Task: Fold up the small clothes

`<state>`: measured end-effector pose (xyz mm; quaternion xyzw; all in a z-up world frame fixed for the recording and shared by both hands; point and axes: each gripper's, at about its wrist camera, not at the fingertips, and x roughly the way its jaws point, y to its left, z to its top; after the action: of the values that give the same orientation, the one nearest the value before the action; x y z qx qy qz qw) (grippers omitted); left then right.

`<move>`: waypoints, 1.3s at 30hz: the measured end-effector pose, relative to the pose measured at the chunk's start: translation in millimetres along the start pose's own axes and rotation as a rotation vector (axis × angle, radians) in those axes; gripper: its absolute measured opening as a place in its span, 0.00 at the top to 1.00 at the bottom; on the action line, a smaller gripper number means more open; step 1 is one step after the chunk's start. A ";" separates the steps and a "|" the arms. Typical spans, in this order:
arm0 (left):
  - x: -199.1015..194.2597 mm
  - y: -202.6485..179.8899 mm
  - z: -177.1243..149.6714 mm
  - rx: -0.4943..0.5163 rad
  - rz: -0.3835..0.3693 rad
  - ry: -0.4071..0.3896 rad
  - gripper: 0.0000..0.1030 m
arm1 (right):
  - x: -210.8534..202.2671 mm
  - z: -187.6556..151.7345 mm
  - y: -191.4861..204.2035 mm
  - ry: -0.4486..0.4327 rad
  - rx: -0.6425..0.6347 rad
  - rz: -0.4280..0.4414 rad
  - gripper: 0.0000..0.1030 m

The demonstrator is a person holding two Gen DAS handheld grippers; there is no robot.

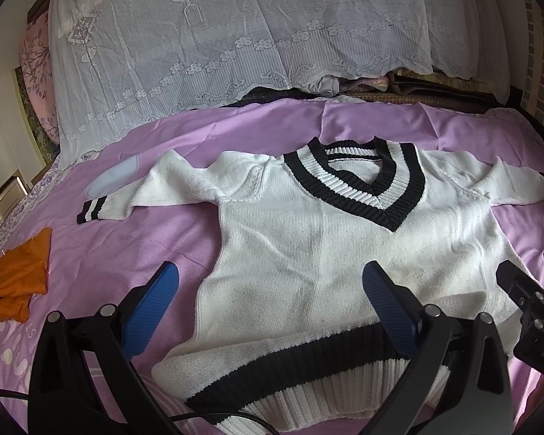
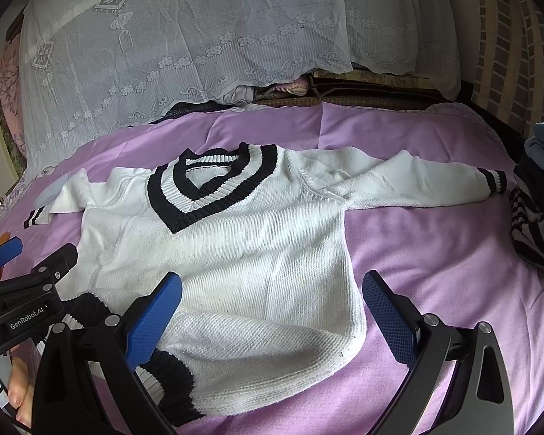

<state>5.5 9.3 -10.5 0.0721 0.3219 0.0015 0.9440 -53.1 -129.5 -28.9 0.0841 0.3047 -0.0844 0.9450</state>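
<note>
Both tongs were released: the left tongs [image 1: 270,304] hovered over the hem, the right tongs [image 2: 272,311] at the lower side edge, probably to begin folding. The white sweater [image 1: 308,239] lay flat on the purple bed sheet [image 1: 163,232], sleeves spread out.

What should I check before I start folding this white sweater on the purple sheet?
1. Sweater lying face up, V-neck away from you: ok.
2. Both sleeves spread out sideways: ok.
3. Left hand-held gripper open, holding nothing: ok.
4. Right hand-held gripper open, holding nothing: ok.
5. Hem flat: not ok, its near corner is bunched.
6. Orange cloth apart from the sweater: ok.
</note>
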 end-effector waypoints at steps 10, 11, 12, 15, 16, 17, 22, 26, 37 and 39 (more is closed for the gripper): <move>2.0 3.9 -1.5 -0.005 0.005 0.025 0.04 | 3.3 1.0 -1.8 0.005 0.002 0.001 0.03; 1.5 8.6 -3.5 -0.012 -0.008 0.037 0.04 | 1.4 -2.1 -2.2 0.005 0.001 0.004 0.03; 1.3 14.6 -6.3 -0.020 -0.029 0.052 0.04 | -0.4 -4.4 -3.0 0.006 0.000 0.005 0.03; 1.1 39.6 -21.0 -0.046 -0.087 0.101 0.04 | -8.4 -14.2 -10.9 0.009 0.009 0.025 0.03; 1.0 49.2 -27.1 -0.058 -0.100 0.117 0.04 | -11.7 -18.4 -15.4 0.012 0.020 0.035 0.03; 1.0 59.6 -33.1 -0.071 -0.111 0.133 0.04 | -16.1 -25.1 -22.1 0.019 0.042 0.052 0.03; -3.0 104.2 -51.6 -0.178 -0.214 0.183 0.04 | -25.5 -46.2 -54.0 0.070 0.216 0.183 0.03; -3.8 122.6 -54.9 -0.281 -0.418 0.225 0.04 | -27.1 -54.3 -57.1 0.122 0.319 0.381 0.03; 32.5 95.5 -57.2 -0.505 -0.807 0.430 0.04 | 10.8 -45.4 -16.3 0.305 0.376 0.564 0.12; 33.9 91.1 -57.9 -0.502 -0.776 0.430 0.08 | 17.1 -44.2 -14.8 0.316 0.407 0.622 0.29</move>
<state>1.1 108.9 -63.8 -0.2837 0.5016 -0.2570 0.7758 -67.4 -136.5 -75.9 0.3698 0.3834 0.1609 0.8309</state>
